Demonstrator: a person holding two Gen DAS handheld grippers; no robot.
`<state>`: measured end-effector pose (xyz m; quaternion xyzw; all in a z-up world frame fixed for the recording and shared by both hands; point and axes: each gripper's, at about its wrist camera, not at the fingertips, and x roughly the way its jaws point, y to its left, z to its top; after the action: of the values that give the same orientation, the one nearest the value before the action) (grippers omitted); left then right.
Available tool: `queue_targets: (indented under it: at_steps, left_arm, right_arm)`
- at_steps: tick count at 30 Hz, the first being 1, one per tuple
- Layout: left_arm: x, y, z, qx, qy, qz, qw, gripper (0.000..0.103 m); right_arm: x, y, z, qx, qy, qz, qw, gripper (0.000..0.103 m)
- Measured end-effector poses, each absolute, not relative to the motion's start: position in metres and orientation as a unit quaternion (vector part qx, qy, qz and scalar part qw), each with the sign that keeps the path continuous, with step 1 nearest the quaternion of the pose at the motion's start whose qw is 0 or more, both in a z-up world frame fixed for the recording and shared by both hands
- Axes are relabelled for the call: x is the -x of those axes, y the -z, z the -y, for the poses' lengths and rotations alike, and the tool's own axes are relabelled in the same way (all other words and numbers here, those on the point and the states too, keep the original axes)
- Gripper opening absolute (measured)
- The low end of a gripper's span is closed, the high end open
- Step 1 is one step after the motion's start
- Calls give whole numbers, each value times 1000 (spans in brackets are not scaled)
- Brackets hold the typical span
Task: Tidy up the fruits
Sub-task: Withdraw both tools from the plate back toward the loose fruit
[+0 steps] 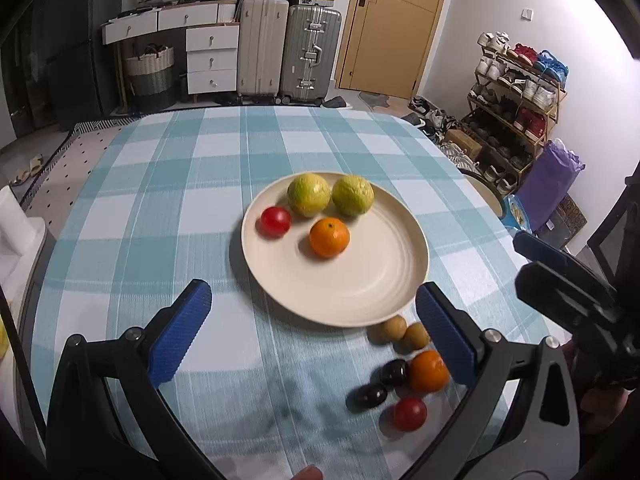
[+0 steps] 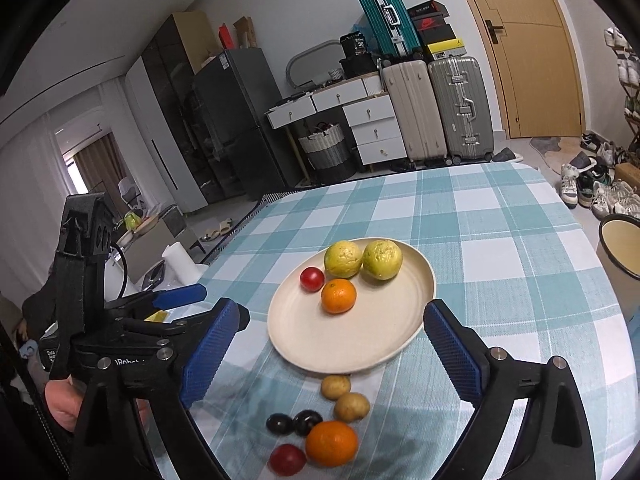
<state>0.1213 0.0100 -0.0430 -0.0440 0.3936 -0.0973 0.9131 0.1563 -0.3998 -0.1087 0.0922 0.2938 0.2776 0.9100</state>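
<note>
Left tongs (image 1: 314, 334) spread wide, blue pads (image 1: 180, 332) gripping nothing, hovering over the checked tabletop (image 1: 168, 184) just short of the cream plate (image 1: 360, 280). Right tongs (image 2: 334, 350) likewise released and empty — the plate's (image 2: 340, 340) near rim sitting between the pads (image 2: 208, 352) in that view, untouched.

On the plate: two yellow-green guavas (image 1: 330, 194) side by side at the far edge, a red tomato (image 1: 275, 221) to their left, an orange (image 1: 329, 237) just in front.

Off the plate, on the cloth near its closest rim — two small brown fruits (image 2: 344, 396) touching each other, two dark glossy plums (image 2: 294, 423), a second orange (image 2: 331, 443) and a second tomato (image 2: 287, 459), all bunched close together.

Beyond the tabletop: suitcases (image 1: 288, 56) against the wall, white drawers (image 1: 212, 58), a wooden door (image 1: 396, 24), a shoe rack (image 1: 516, 92) at the right.
</note>
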Motion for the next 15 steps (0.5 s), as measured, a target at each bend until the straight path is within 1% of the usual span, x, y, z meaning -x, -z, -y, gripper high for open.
queue_targets:
  at_steps: [12, 15]
  left_arm:
    - [-87, 66, -11, 56, 97, -413, 904, 102]
    - [-79, 72, -9, 43, 96, -417, 903, 102]
  right_arm:
    - [-121, 118, 409, -95, -279, -296, 908, 98]
    - [-114, 123, 409, -94, -281, -303, 906, 98]
